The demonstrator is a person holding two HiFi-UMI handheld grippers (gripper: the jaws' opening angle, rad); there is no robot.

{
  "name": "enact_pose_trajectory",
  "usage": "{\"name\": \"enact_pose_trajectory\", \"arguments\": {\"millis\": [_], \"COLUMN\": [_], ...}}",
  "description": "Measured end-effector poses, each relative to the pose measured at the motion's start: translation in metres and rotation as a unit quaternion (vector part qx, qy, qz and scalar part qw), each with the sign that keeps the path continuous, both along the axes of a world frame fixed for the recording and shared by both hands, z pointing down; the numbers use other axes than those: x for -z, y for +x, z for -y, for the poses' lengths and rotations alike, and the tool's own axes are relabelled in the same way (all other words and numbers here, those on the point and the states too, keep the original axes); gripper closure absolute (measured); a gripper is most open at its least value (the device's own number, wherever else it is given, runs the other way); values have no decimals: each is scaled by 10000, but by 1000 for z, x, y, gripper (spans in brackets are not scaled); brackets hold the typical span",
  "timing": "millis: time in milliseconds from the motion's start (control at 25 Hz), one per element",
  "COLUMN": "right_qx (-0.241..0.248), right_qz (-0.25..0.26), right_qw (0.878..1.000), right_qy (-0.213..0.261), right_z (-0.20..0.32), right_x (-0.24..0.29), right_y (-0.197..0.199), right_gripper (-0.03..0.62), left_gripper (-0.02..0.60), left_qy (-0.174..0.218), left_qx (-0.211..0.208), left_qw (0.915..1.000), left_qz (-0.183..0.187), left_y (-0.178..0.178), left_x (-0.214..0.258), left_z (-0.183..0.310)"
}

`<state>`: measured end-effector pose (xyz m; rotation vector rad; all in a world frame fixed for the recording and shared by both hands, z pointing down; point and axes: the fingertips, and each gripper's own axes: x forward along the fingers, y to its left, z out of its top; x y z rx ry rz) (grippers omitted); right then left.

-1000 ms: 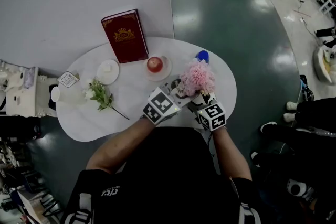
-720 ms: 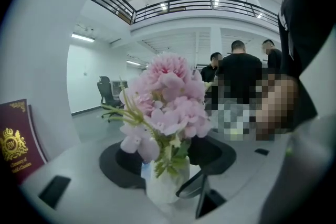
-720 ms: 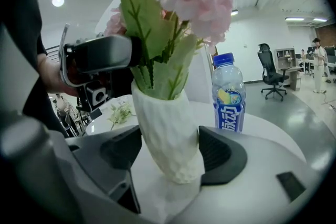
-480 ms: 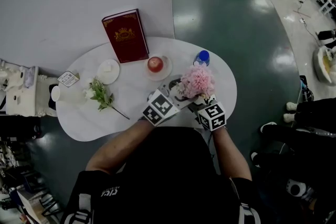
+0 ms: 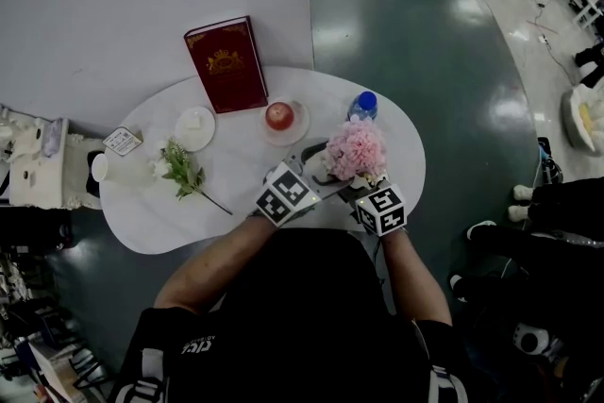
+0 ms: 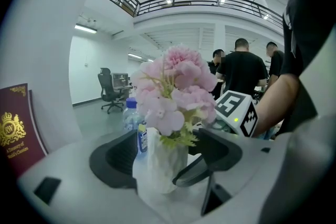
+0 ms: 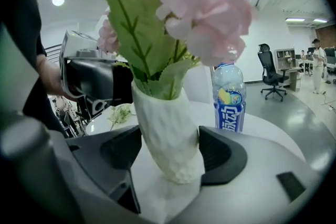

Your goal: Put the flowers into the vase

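The pink flowers (image 5: 356, 149) are seated in the white vase (image 7: 168, 128), which is stood slightly tilted near the right end of the white table (image 5: 236, 179). The vase is pinched by the right gripper (image 7: 169, 147). The jaws of the left gripper (image 6: 168, 150) have just been opening and are spread either side of the vase without pressing on it. A water bottle (image 5: 363, 104) is seen just behind, and a white-flowered sprig (image 5: 181, 171) is laid well apart at the left.

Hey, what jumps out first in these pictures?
The pink flowers in a white vase, at the near right of the table. The right hand-held gripper clamps the vase. The left hand-held gripper, whose jaws have just been opening, straddles it. A red book stands at the table's far edge.
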<state>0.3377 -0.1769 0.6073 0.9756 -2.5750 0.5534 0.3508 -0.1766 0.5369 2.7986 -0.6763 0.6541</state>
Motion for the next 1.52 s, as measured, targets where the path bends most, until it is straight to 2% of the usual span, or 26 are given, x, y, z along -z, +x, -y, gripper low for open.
{"name": "enact_pose_trajectory", "arguments": {"millis": [440, 640, 880, 1320, 1520], "right_qx": [-21, -37, -129, -150, -57], "right_qz": [161, 118, 91, 145, 202], "right_qw": [9999, 9999, 9999, 9997, 9998], "right_qy": [-36, 29, -20, -83, -59], "right_z": [-3, -3, -5, -14, -16], "right_x": [3, 4, 4, 5, 11], "right_y": [1, -1, 10, 24, 31], "right_gripper": [240, 238, 238, 237, 237], "left_gripper": [216, 215, 216, 216, 280], "left_qy": [-160, -184, -106, -174, -110], "left_qx": [49, 98, 123, 473, 608], "left_qw": [9998, 9996, 9997, 9980, 9964], "left_qz": [-69, -197, -168, -383, -577], "left_y": [-3, -6, -8, -19, -22], "left_x": [-6, -5, -2, 11, 19], "left_z": [-6, -8, -11, -11, -10]}}
